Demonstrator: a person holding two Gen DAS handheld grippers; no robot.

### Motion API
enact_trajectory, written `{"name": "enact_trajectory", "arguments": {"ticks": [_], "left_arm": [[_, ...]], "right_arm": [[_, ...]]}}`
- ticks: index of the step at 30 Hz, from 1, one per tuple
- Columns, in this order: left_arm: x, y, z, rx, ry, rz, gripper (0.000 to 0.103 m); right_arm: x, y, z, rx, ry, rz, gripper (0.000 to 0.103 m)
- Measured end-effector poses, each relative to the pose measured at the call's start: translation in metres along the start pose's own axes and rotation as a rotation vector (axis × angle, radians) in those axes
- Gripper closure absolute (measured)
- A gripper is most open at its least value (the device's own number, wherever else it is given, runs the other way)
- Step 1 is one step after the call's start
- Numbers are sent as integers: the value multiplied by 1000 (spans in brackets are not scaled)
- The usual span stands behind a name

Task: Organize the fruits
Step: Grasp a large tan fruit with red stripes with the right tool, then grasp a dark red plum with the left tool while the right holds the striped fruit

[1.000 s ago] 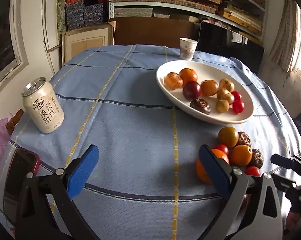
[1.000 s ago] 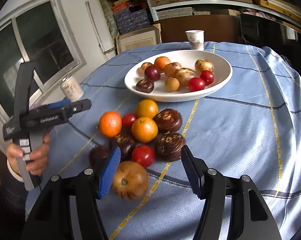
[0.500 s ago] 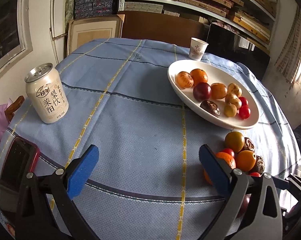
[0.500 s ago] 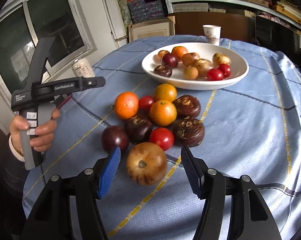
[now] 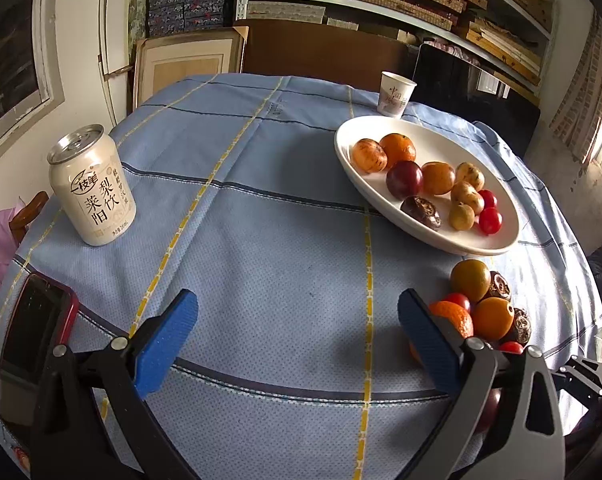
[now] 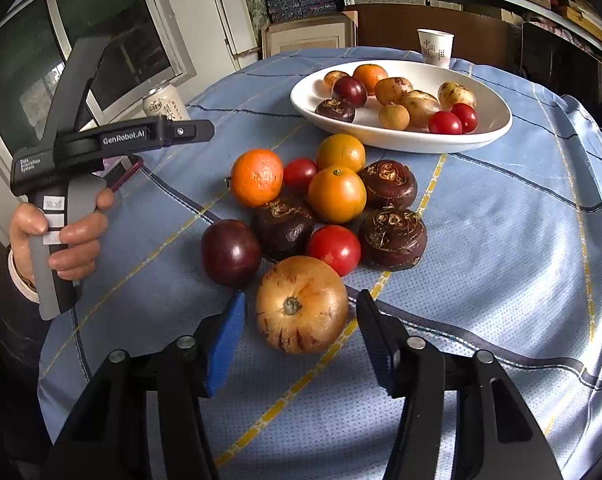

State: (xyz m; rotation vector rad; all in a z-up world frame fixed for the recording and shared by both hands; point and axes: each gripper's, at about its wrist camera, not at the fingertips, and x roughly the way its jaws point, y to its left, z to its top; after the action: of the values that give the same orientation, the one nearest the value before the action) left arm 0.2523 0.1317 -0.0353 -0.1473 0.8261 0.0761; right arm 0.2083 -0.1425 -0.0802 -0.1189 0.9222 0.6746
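Observation:
A white plate (image 6: 497, 128) at the back right holds several fruits. In front of it on the blue cloth lies a loose pile: an orange (image 6: 257, 178), a dark plum (image 6: 231, 252), a red tomato (image 6: 335, 248) and others. Nearest of the pile is a big tan striped fruit (image 6: 301, 320). My right gripper (image 6: 300, 300) straddles it with its jaws closing, and a gap still shows on each side. My left gripper (image 5: 297, 300) stands open over bare cloth, with the pile (image 5: 481, 308) to its right and the plate (image 5: 433, 132) beyond.
A drink can (image 5: 91, 190) stands at the left and a red-cased phone (image 5: 33, 332) lies at the near left edge. A paper cup (image 5: 395, 94) sits behind the plate. A hand holds the left gripper (image 6: 113, 140) left of the pile. Shelves and a chair back stand beyond.
My right gripper has come forward and down over the tan fruit, which now sits between its jaws, and the jaws have narrowed. The left gripper has barely shifted and stays open.

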Motion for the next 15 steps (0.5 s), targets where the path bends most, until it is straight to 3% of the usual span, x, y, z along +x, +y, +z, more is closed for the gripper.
{"name": "enact_trajectory", "arguments": {"ticks": [6, 15], "left_arm": [[0, 0, 0, 3, 3, 4, 5], [3, 4, -1, -20, 38, -46, 5]], "right_arm": [[0, 0, -1, 1, 3, 6, 59], [-16, -17, 1, 72, -57, 72, 60]]}}
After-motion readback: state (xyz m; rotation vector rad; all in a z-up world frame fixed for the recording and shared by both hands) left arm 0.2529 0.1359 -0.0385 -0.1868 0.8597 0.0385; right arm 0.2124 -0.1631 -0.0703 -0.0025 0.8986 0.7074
